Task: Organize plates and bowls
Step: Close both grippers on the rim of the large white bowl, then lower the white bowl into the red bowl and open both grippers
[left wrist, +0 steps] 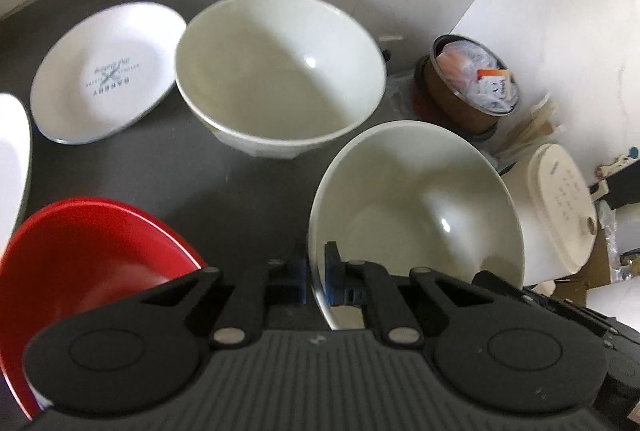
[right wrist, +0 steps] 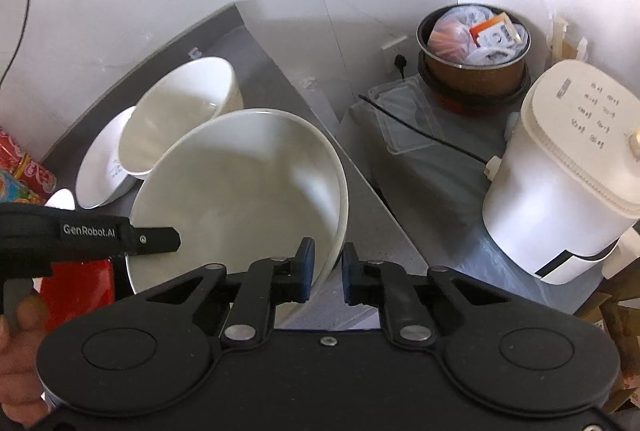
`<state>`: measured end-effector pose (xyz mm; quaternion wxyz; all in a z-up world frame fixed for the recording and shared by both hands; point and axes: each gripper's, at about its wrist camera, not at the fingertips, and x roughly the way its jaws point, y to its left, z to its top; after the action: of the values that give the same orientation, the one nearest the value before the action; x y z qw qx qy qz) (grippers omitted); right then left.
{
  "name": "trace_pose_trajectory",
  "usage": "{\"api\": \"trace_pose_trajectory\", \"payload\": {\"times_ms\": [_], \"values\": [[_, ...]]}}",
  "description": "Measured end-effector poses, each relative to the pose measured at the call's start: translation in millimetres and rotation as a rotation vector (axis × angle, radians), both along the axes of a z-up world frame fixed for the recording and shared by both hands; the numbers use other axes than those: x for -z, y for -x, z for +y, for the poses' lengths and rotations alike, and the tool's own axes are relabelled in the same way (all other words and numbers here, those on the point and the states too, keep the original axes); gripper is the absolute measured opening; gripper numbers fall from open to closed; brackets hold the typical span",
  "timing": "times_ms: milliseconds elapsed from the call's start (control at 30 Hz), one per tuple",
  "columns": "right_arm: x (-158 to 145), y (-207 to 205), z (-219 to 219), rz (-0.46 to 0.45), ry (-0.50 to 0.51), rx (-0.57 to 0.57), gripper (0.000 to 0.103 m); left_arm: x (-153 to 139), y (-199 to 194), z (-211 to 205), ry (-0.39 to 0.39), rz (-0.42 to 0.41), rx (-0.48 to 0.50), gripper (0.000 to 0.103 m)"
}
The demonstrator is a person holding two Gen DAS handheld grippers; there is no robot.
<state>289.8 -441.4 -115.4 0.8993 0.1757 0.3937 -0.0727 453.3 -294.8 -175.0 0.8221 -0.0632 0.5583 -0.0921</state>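
Observation:
My left gripper [left wrist: 318, 279] is shut on the near rim of a white bowl [left wrist: 416, 207], held tilted over the right edge of the grey counter [left wrist: 224, 183]. In the right wrist view the same bowl [right wrist: 240, 191] fills the middle. My right gripper [right wrist: 326, 271] is open and straddles the bowl's rim, one pad inside and one outside. The left gripper [right wrist: 176, 241] grips the opposite rim. A second white bowl [left wrist: 280, 79] stands upright on the counter, with a printed white plate [left wrist: 104, 71] to its left. A red bowl [left wrist: 92, 263] sits near left.
Another white plate [left wrist: 12, 159] shows at the left edge. Off the counter to the right stand a white rice cooker [right wrist: 560, 191] and a brown pot [right wrist: 474, 71] stuffed with bags. A black cable [right wrist: 420, 135] crosses a grey mat. A hand [right wrist: 20, 331] holds the left gripper.

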Motion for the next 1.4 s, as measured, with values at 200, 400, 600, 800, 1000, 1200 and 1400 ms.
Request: {"api": "trace_pose_trajectory", "payload": {"times_ms": [200, 400, 600, 800, 1000, 1200, 1400], "values": [[-31, 19, 14, -0.064, -0.022, 0.013, 0.015, -32, 17, 16, 0.03, -0.062, -0.007, 0.007], [-60, 28, 43, -0.128, 0.002, -0.01, 0.015, -61, 33, 49, 0.072, -0.118, -0.029, 0.007], [-69, 27, 82, -0.149, 0.027, -0.063, 0.015, -76, 46, 89, 0.083, -0.145, -0.077, 0.007], [-66, 26, 121, -0.142, 0.031, -0.1, 0.015, -78, 59, 130, 0.082, -0.153, -0.12, 0.007], [-59, 26, 149, -0.126, 0.045, -0.122, 0.015, -72, 70, 155, 0.074, -0.136, -0.135, 0.007], [-48, 26, 171, -0.099, 0.07, -0.147, 0.015, -58, 79, 178, 0.072, -0.108, -0.16, 0.008], [-31, 22, 179, -0.06, 0.084, -0.153, 0.015, -37, 81, 182, 0.042, -0.062, -0.165, 0.008]]}}
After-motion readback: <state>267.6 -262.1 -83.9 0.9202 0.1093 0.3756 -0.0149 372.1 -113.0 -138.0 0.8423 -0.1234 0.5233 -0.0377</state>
